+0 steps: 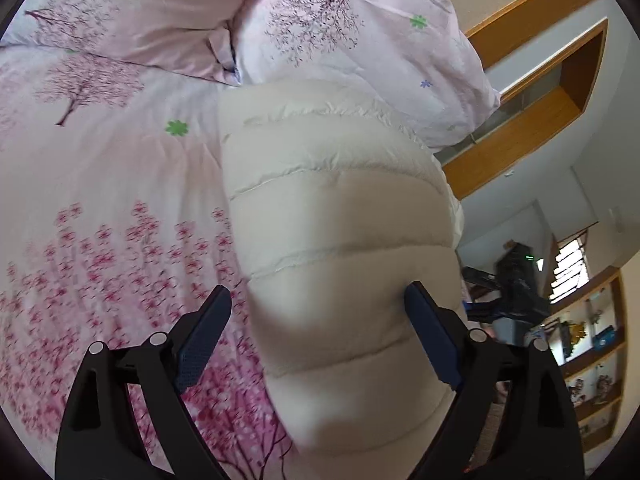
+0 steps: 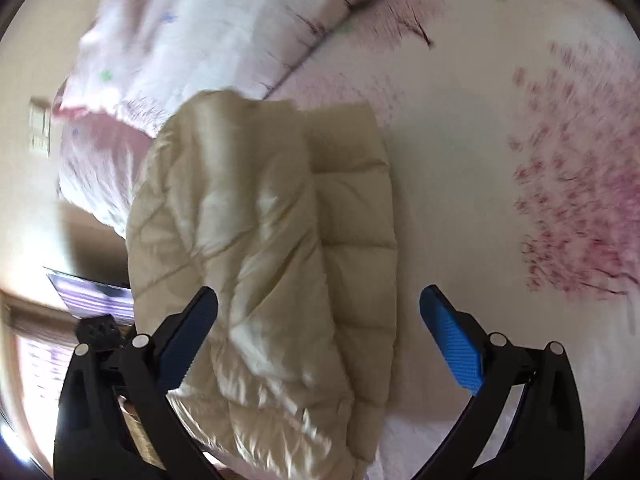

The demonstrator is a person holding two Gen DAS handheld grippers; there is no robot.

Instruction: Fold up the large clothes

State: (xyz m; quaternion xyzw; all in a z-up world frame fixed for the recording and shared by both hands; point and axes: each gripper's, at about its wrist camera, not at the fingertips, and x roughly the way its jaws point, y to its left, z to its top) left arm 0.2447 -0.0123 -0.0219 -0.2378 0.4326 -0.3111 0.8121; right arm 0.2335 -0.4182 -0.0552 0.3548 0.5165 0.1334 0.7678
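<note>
1. Left wrist view: we see the left gripper (image 1: 318, 300) above a bed. Its two fingers stand wide apart, and the cream padded jacket (image 1: 340, 216) lies between them. The right finger (image 1: 434, 336) is at the edge of the jacket; we cannot tell if it touches. The left finger (image 1: 204, 340) is clear of the jacket, over the pink flowered bedsheet (image 1: 100, 200).
2. In the same view the jacket is a long puffy shape with stitched bands, stretching away from the gripper toward two pillows (image 1: 320, 24) at the head of the bed. Wooden shelves (image 1: 592, 368) are at the right side, beyond the bed.
3. Right wrist view: we see the right gripper (image 2: 320, 308) with its fingers fully apart and nothing pressed between them. The picture is blurred.
4. Here the jacket (image 2: 256, 240) lies on the bedsheet (image 2: 480, 200), one shiny layer folded over another. The left finger (image 2: 188, 340) is over its near edge; the right finger (image 2: 452, 340) is over bare sheet.
</note>
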